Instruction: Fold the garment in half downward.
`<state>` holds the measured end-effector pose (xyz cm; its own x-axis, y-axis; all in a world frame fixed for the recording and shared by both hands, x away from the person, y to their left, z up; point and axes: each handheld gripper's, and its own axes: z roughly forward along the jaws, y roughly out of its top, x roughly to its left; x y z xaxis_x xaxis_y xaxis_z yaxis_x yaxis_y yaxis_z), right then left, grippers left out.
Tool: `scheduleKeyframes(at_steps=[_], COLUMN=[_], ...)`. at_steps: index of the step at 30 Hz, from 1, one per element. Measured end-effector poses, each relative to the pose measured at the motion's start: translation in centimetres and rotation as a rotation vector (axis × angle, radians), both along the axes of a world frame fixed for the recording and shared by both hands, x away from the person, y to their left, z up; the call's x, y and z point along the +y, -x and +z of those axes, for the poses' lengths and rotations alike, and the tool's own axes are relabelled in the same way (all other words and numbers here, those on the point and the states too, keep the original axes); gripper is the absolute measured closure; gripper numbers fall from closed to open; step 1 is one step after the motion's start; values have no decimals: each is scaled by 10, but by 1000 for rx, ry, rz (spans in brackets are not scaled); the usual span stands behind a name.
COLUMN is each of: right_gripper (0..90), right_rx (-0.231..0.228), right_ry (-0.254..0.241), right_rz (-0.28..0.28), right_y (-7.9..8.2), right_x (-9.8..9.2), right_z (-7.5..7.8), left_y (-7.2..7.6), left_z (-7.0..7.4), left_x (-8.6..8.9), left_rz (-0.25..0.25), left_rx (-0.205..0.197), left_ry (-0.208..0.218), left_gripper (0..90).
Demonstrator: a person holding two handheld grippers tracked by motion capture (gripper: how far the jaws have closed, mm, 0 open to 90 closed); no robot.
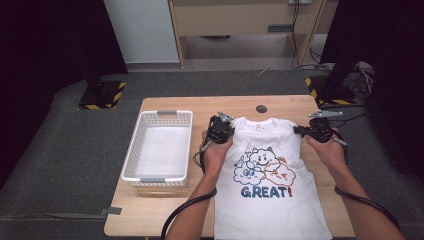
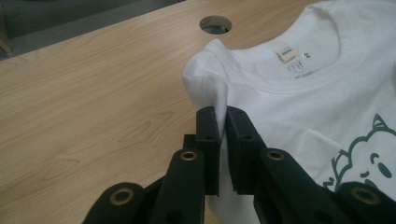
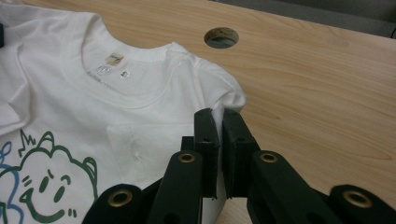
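A white T-shirt (image 1: 267, 190) with cartoon clouds and the word GREAT lies face up on the wooden table (image 1: 165, 205), its hem hanging over the near edge. My left gripper (image 1: 223, 126) is shut on the T-shirt's left shoulder fold (image 2: 212, 88), white cloth pinched between its black jaws. My right gripper (image 1: 303, 131) is shut on the other shoulder (image 3: 224, 100) in the same way. The collar and neck label (image 2: 286, 53) lie between the two grips, collar (image 3: 116, 79) toward the far side of the table.
A white plastic basket (image 1: 131, 155), nothing inside, stands on the table left of the shirt. A round cable hole (image 1: 261, 108) sits in the tabletop beyond the collar. Past the table are grey floor, yellow-black stand bases and a wooden desk.
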<state>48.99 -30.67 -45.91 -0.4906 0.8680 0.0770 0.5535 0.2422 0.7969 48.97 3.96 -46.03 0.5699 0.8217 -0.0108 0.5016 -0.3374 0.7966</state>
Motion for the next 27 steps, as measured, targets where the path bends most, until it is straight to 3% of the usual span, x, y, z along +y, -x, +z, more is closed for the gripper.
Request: scheduleKeyframes(at_steps=[11, 18, 22, 27], right_gripper=[860, 860, 860, 860], right_rx=[-16, -45, -57, -56], right_ry=[19, 24, 26, 22], right_rz=[-6, -5, 1, -5], right_y=[3, -3, 0, 4], right_x=[0, 3, 4, 3], right_z=[15, 33, 42, 41], left_y=[7, 6, 8, 14], left_z=[8, 29, 33, 35], left_x=[5, 7, 9, 9], left_rz=[14, 17, 21, 21], left_rx=[-20, -60, -66, -71], left_ry=[14, 24, 31, 29], left_gripper=[854, 854, 854, 854])
